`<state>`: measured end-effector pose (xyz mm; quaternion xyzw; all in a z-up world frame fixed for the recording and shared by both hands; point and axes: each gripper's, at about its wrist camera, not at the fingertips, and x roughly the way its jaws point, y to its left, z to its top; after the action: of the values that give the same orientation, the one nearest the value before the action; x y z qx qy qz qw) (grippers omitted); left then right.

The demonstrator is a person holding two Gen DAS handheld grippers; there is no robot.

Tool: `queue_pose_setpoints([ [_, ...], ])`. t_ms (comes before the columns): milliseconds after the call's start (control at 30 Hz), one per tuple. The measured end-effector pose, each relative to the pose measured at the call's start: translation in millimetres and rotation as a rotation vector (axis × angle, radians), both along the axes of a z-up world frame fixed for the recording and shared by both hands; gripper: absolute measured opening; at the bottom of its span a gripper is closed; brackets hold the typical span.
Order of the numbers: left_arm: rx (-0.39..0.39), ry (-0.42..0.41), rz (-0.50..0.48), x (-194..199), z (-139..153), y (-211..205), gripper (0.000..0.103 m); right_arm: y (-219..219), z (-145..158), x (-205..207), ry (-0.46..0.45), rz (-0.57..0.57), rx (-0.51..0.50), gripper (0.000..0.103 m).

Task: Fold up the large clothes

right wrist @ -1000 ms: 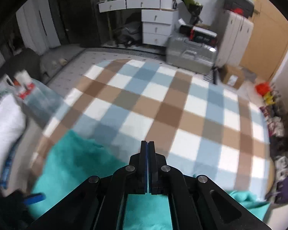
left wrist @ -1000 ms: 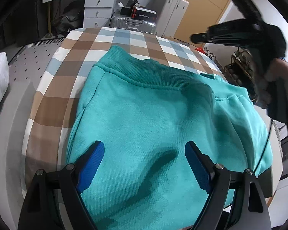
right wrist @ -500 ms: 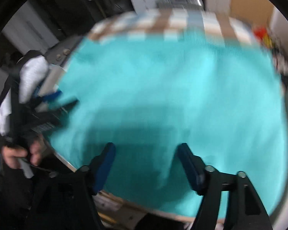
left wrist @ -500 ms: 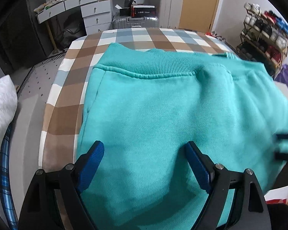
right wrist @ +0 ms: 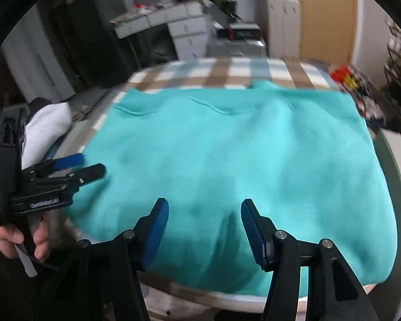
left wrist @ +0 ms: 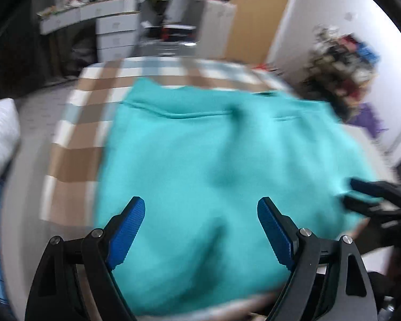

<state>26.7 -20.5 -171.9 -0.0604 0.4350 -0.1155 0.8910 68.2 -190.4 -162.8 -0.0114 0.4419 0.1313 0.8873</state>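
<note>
A large teal sweatshirt [left wrist: 200,147] [right wrist: 240,147] lies spread flat on the checked tablecloth [left wrist: 74,157], its ribbed hem towards the far side. My left gripper [left wrist: 200,203] hovers open over the garment's near left part, nothing between its blue pads; it also shows at the left edge of the right wrist view [right wrist: 93,163], held by a hand [right wrist: 10,238]. My right gripper [right wrist: 204,203] hangs over the near edge and its jaws are closing. A raised crease of the fabric lies between the pads, which do not press on it. In the left wrist view, the right gripper [left wrist: 350,191] sits at the garment's near right corner.
A white pillow [left wrist: 0,139] [right wrist: 48,123] lies left of the table. White drawers [right wrist: 189,34], a suitcase [right wrist: 238,45] and cabinets stand beyond the far edge. A cluttered shoe rack [left wrist: 342,61] fills the right side. Checked cloth [right wrist: 227,69] shows bare beyond the garment.
The right gripper, shut over the far checked cloth a second ago, has swung back to the garment's near edge and opened. The left gripper stayed open and shifted slightly.
</note>
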Motion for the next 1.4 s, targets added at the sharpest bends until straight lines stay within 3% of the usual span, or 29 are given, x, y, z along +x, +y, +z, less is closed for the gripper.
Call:
queue_pose_setpoints([
  [67, -0.019, 0.030, -0.076, -2.3, -4.3, -13.3, 0.083, 14.9, -16.4, 1.9, 0.035, 0.021, -0.052, 0.055],
  [133, 0.066, 0.075, -0.104, 3.6, -17.5, -26.3, 0.083, 19.6, -39.0, 10.1, 0.068, 0.007, -0.092, 0.058],
  [200, 0.221, 0.159, -0.085, 16.8, -44.4, -37.0, 0.083, 17.7, -50.4, 14.2, 0.056, -0.018, -0.072, 0.061],
  [300, 0.284, 0.170, -0.073, 22.1, -50.1, -44.0, 0.083, 27.4, -54.1, 16.4, 0.039, -0.046, -0.115, 0.065],
  [367, 0.274, 0.175, -0.049, 23.1, -46.7, -43.9, 0.083, 30.8, -57.6, 11.9, -0.010, -0.043, -0.142, 0.067],
  [400, 0.266, 0.175, -0.044, 22.0, -43.9, -43.4, 0.083, 24.5, -57.4, 8.1, -0.046, -0.039, -0.098, 0.070],
  [467, 0.192, 0.169, -0.045, 20.1, -33.6, -34.9, 0.083, 5.2, -52.5, -0.1, -0.069, -0.048, 0.033, 0.069],
  [533, 0.044, 0.133, -0.008, 19.2, -19.4, -18.4, 0.083, -21.9, -36.1, -2.4, -0.068, -0.096, 0.213, 0.068],
  [600, -0.035, 0.116, 0.031, 26.4, -6.8, -12.7, 0.083, -50.7, -18.4, -14.7, -0.169, -0.181, 0.337, 0.070],
  [633, -0.034, 0.117, 0.039, 32.9, -0.3, -15.6, 0.083, -62.6, -11.0, -20.9, -0.214, -0.232, 0.365, 0.070],
  [700, 0.053, 0.135, 0.054, 47.8, 8.8, -29.2, 0.083, -83.4, -2.1, -30.1, -0.288, -0.319, 0.399, 0.074],
  [800, 0.197, 0.130, 0.047, 77.6, 15.6, -58.9, 0.083, -96.6, -1.1, -31.5, -0.290, -0.340, 0.440, 0.077],
  [867, 0.252, 0.190, 0.034, 107.2, 1.7, -71.6, 0.083, -95.5, -1.7, -29.1, -0.278, -0.309, 0.433, 0.077],
  [967, 0.342, 0.332, 0.066, 146.0, -44.1, -74.3, 0.088, -94.3, -5.0, -25.9, -0.252, -0.302, 0.419, 0.079],
  [1033, 0.332, 0.360, 0.049, 158.1, -61.6, -66.1, 0.101, -98.3, -6.2, -26.9, -0.245, -0.293, 0.459, 0.079],
  [1167, 0.261, 0.369, 0.024, 167.7, -66.4, -54.1, 0.102, -112.2, -9.4, -36.5, -0.246, -0.312, 0.482, 0.080],
  [1267, 0.227, 0.375, 0.051, 162.5, -46.0, -53.1, 0.097, -121.5, -14.1, -36.0, -0.205, -0.337, 0.524, 0.080],
  [1400, 0.152, 0.296, 0.004, 122.6, -15.8, -54.7, 0.097, -130.3, -21.7, -33.8, -0.143, -0.364, 0.579, 0.081],
])
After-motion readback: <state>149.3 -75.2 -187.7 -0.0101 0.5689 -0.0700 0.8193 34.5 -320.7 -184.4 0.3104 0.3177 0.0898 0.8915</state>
